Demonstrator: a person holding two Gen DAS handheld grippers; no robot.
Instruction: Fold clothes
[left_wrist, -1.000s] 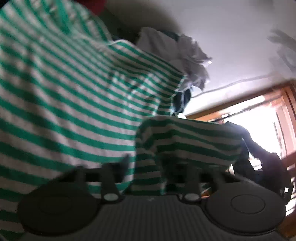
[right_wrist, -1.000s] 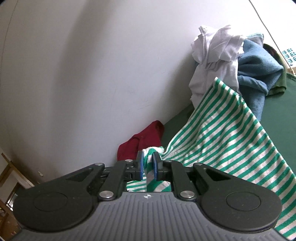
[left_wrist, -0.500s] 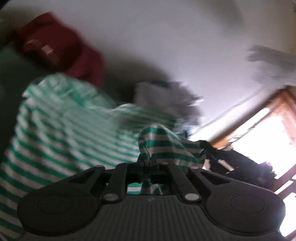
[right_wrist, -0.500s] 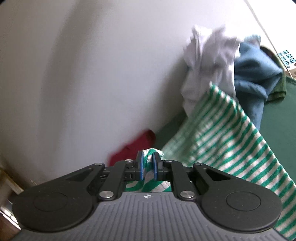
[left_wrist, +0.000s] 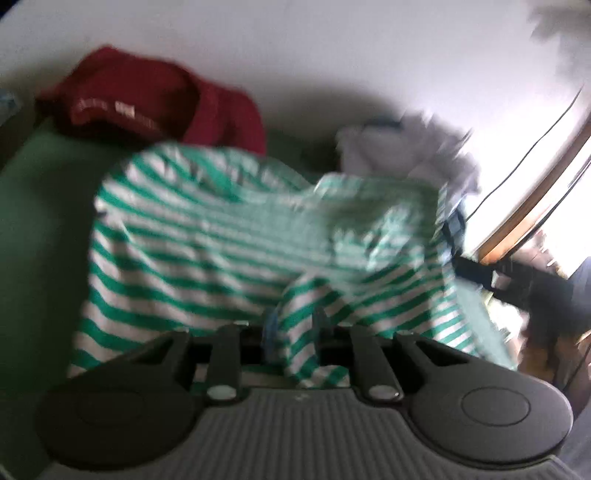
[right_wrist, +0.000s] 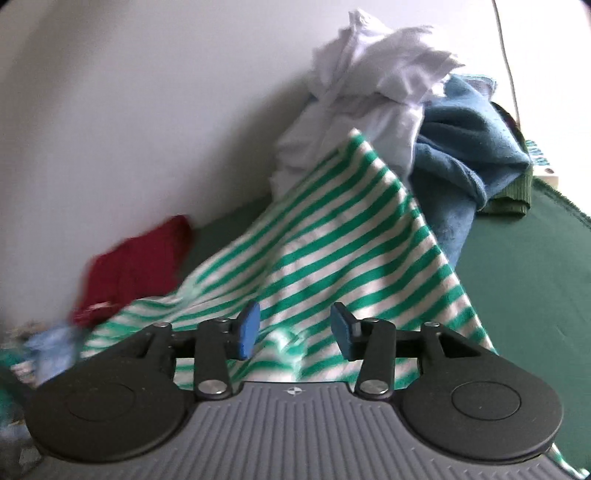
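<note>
A green-and-white striped shirt (left_wrist: 207, 251) lies spread and rumpled on the green surface (left_wrist: 37, 221). My left gripper (left_wrist: 294, 328) sits low at its near edge. Its jaws are opening, and a raised fold of the shirt still stands loosely between them, though this view is blurred. In the right wrist view the striped shirt (right_wrist: 332, 240) slopes up to a peak against the clothes pile. My right gripper (right_wrist: 295, 328) is over its near hem with jaws opening. The blue pads (right_wrist: 248, 328) stand well apart, and the cloth lies slack below them.
A red garment (left_wrist: 147, 103) lies against the white wall, also seen as the red garment (right_wrist: 129, 266). A pile of white cloth (right_wrist: 369, 74), a blue towel (right_wrist: 469, 155) and a green ribbed garment (right_wrist: 513, 195) sits behind the shirt. Green surface (right_wrist: 535, 277) shows bare at right.
Both grippers were shut on the striped shirt's edge; their jaws have now parted. The shirt has dropped from hanging to lying on the green surface. Both hands moved lower and turned.
</note>
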